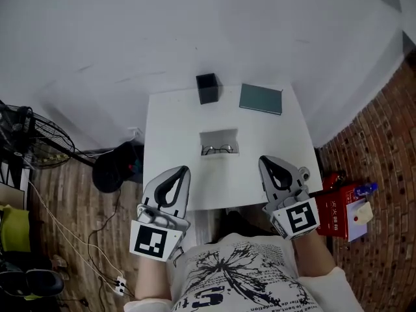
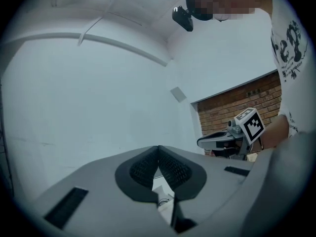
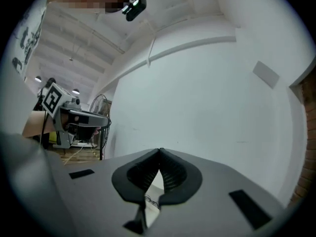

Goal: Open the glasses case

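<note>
The flat dark green rectangular glasses case (image 1: 260, 99) is lying far back on the white square desk (image 1: 175, 116), its long side going left to right. The right hand-held gripper (image 1: 268, 164) is sitting nearer it than the left hand-held gripper (image 1: 181, 174) (both are pinching shut on nothing).

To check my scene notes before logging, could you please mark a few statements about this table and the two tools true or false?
1. The left tool and the right tool are both shut and empty. True.
2. The glasses lie on the floor. False: they lie in a white holder on the table.
3. A black box stands left of a green flat object at the far side. True.
4. The left tool touches the glasses. False: it hangs apart, by the near edge.
</note>
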The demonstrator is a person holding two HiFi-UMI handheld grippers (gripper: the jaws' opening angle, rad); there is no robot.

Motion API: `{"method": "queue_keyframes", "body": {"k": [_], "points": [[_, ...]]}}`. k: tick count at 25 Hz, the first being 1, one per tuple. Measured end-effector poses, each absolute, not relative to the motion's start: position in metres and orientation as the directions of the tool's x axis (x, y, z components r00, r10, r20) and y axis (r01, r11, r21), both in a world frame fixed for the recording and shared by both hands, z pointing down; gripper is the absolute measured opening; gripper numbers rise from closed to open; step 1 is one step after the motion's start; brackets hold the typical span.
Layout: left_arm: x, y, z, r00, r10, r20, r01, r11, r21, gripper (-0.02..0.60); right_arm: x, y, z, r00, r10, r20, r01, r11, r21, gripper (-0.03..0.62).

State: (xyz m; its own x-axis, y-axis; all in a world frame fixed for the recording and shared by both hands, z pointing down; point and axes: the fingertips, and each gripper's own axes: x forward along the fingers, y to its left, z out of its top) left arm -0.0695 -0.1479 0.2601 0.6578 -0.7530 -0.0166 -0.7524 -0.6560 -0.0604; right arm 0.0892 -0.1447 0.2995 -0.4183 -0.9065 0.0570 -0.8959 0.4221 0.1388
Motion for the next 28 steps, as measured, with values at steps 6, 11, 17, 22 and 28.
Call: {"method": "queue_keyframes", "body": {"k": [6, 11, 17, 22, 28], "points": [[-0.065, -0.136, 0.264, 0.671, -0.741, -0.008, -0.740, -0.670, -0.059, 0.014, 0.091, -0.133, 0.298, -0.410, -0.910, 0.060, -0.901, 0.414, 0.125, 0.012], [-0.060, -0.133, 0.267, 0.676, -0.737, -0.002, -0.736, -0.674, -0.061, 0.014, 0.095, -0.131, 0.301, -0.412, -0.909, 0.067, -0.901, 0.417, 0.117, 0.011], [-0.060, -0.133, 0.271, 0.671, -0.741, 0.007, -0.740, -0.671, -0.055, 0.014, 0.097, -0.131, 0.303, -0.410, -0.910, 0.063, -0.905, 0.415, 0.096, 0.011], [-0.064, -0.134, 0.276, 0.666, -0.744, 0.055, -0.740, -0.668, -0.081, 0.014, 0.095, -0.134, 0.302, -0.409, -0.910, 0.064, -0.903, 0.414, 0.117, 0.012], [-0.067, -0.132, 0.282, 0.664, -0.743, 0.086, -0.737, -0.669, -0.093, 0.014, 0.096, -0.135, 0.305, -0.402, -0.914, 0.062, -0.906, 0.406, 0.116, 0.012]]}}
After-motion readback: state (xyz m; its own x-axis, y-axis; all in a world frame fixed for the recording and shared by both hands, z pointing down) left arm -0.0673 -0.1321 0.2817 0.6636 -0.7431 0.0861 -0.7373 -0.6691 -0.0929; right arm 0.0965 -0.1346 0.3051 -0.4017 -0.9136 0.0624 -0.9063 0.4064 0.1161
